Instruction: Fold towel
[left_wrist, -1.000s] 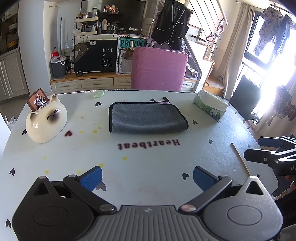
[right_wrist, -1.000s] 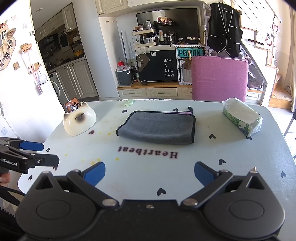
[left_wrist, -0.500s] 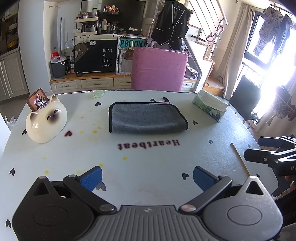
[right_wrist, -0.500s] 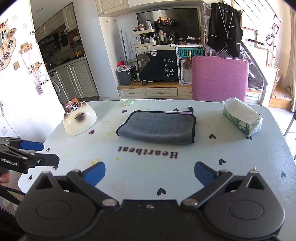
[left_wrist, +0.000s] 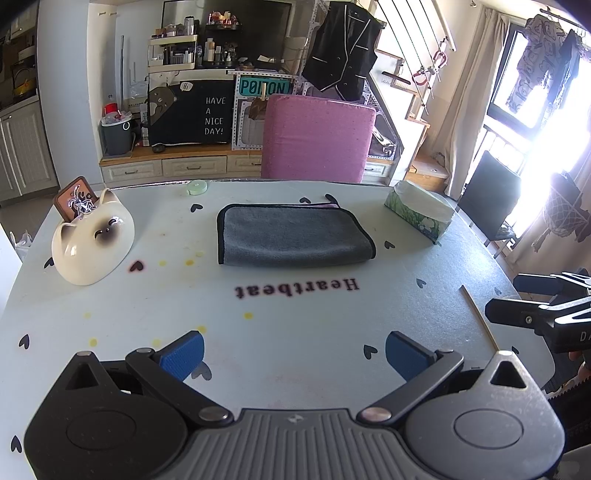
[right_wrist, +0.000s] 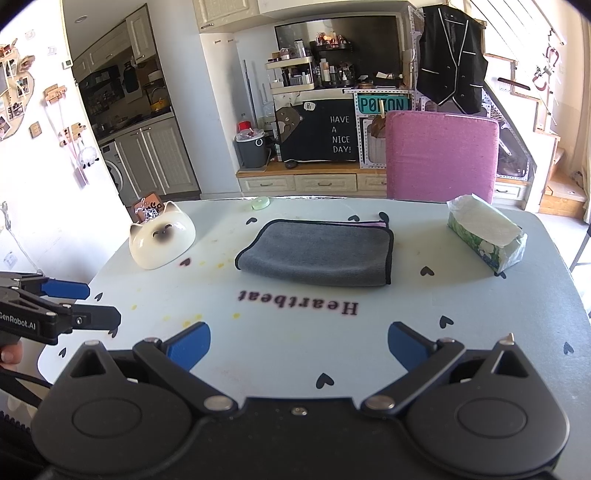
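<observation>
A: Where is the towel (left_wrist: 293, 236) now?

B: In the middle of the desk (left_wrist: 295, 317), past the printed word, lying flat as a neat grey rectangle. A pink layer peeks out along its far edge, so I judge it is already doubled over at least once.

A: And the hands?

B: The left gripper (left_wrist: 293, 354) hangs over the near edge of the desk with its fingers (left_wrist: 183, 354) spread wide and nothing between them. The right gripper (right_wrist: 297, 345) does likewise — wide apart, empty, well short of the cloth. Each shows at the edge of the other's view, so they sit side by side, level.

A: Why hold back like that?

B: My guess is either the fold is finished or a further fold has yet to begin; the frames cannot settle which.

A: Anything in the way?

B: The cat-shaped bowl (left_wrist: 92, 245) stands well to the left and the tissue pack (right_wrist: 487, 240) well to the right — both apart from the towel, leaving room on either side.
</observation>
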